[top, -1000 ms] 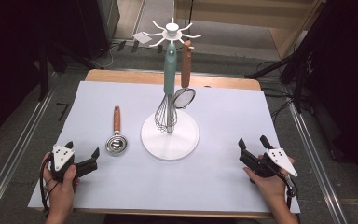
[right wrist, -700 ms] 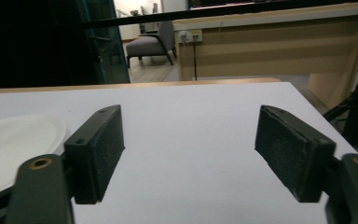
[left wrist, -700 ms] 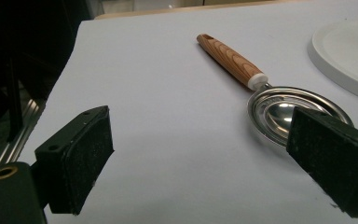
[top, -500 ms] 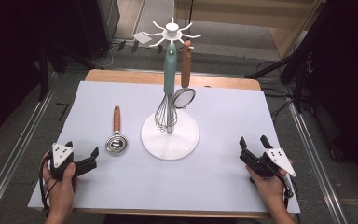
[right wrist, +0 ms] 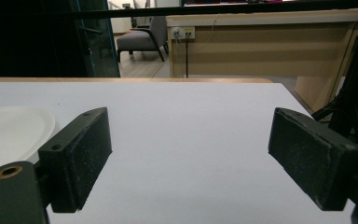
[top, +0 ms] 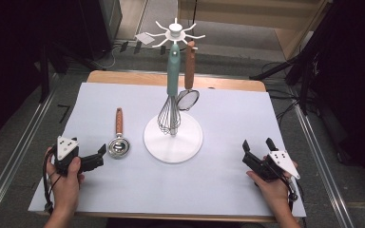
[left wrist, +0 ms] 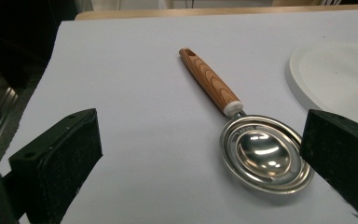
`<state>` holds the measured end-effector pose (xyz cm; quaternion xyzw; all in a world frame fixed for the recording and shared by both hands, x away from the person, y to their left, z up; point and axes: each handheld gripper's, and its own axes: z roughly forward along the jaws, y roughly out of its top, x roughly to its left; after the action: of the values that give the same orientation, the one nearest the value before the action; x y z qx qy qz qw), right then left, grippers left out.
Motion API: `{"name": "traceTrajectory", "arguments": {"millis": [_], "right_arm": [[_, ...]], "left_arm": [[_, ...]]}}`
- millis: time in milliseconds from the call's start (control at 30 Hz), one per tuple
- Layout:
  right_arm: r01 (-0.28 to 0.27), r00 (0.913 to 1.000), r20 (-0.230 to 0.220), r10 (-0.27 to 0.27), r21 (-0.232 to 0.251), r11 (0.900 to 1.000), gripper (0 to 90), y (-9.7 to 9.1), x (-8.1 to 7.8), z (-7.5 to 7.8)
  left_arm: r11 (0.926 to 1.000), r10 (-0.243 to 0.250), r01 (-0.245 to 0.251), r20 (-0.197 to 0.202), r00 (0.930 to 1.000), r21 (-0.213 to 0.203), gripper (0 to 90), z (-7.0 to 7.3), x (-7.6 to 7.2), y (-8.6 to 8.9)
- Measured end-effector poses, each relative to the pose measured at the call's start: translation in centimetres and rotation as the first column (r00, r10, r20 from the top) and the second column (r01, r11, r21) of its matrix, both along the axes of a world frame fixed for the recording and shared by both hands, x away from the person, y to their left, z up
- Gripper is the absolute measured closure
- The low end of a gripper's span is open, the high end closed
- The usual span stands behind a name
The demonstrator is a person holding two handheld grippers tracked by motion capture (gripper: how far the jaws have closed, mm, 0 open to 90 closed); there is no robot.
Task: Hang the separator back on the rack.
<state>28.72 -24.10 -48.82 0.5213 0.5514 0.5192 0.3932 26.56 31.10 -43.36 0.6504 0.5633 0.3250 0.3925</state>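
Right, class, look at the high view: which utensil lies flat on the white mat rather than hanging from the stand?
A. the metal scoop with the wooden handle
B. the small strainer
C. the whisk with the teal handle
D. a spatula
A: the metal scoop lies flat on the white mat just ahead of the left claw, while the whisk and strainer hang from the stand.

Grey chair (right wrist: 142, 36), perhaps carpeted floor (top: 323, 156)

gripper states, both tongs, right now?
Left tongs: open, holding nothing; the spoon lies between the jaws on the table.
Right tongs: open, holding nothing.
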Motion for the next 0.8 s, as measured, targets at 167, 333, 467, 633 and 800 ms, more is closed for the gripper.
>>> {"name": "traceTrajectory", "arguments": {"millis": [167,333,467,633,800], "right_arm": [[0.004,1.0,0.005,-0.004,0.005,1.0,13.7,0.0,-0.1,0.0],[0.005,1.0,0.005,-0.005,0.01,0.9999,13.6,0.0,-0.1,0.0],[-0.003,1.0,0.009,0.003,0.004,1.0,13.6,0.0,-0.1,0.0],[-0.002,1.0,0.008,0.002,0.006,1.0,13.6,0.0,-0.1,0.0],[-0.004,1.0,0.008,0.004,0.005,1.0,13.7,0.0,-0.1,0.0]], "left_arm": [[0.9997,0.023,-0.023,-0.041,0.9989,-0.008,0.0,-0.1,1.6,-0.7],[0.9979,0.06,-0.062,-0.089,0.9942,-0.021,0.0,0.0,3.3,-1.8],[0.9967,0.072,-0.076,-0.122,0.99,-0.028,0.1,-0.2,4.7,-2.7],[0.997,0.075,-0.077,-0.159,0.9844,-0.006,3.9,-0.4,6.5,-3.7],[0.9965,0.083,-0.083,-0.19,0.9782,0.009,7.8,-0.5,8.1,-4.5]]}}
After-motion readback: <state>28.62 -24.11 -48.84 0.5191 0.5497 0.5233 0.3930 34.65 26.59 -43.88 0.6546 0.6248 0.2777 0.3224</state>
